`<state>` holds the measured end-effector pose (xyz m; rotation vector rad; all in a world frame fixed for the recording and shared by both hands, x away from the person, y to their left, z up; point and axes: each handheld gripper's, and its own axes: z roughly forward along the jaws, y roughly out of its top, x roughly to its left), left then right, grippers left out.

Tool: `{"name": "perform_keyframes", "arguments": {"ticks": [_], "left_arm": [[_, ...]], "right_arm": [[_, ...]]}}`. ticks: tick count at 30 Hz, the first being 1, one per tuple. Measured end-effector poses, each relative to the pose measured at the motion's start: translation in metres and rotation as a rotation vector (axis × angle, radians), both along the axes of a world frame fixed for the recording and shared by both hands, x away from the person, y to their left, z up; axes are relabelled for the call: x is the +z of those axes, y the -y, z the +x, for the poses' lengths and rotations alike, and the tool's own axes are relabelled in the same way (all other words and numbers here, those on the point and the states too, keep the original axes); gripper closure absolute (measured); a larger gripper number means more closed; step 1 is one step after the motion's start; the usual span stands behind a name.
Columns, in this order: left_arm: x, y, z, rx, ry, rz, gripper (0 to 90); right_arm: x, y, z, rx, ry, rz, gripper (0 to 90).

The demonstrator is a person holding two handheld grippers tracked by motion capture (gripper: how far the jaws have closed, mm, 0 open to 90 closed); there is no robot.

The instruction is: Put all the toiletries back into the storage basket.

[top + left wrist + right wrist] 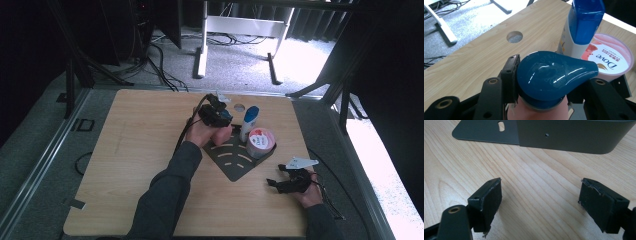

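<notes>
Left gripper point(216, 114) with pink bottle point(221, 134) over dark tray point(231, 160), beside white bottle point(249, 123)

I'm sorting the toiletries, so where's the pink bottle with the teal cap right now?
High view: the pink bottle stands at the dark rack's left rear, gripped by the left claw, beside the white bottle and Dove tub.

This looks like a lab or recording studio rather than a home. A light wooden table point(140, 150) stands alone on grey carpet point(235, 65), walled in left and right by black curtains point(30, 60), with loose black cables point(160, 65) and a white metal desk frame point(240, 30) at the far side.
</notes>
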<state>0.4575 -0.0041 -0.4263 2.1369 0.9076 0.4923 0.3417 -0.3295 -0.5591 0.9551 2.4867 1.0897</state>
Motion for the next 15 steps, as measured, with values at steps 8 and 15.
{"name": "perform_keyframes", "arguments": {"ticks": [8,15], "left_arm": [[-0.006,0.008,0.006,0.003,-0.01,0.003,53.0],[-0.008,0.016,0.012,0.004,-0.012,0.007,53.0]], "right_arm": [[0.0,0.0,0.0,-0.001,-0.002,0.002,18.2],[0.0,0.0,0.0,0.0,-0.002,0.004,18.2]]}}
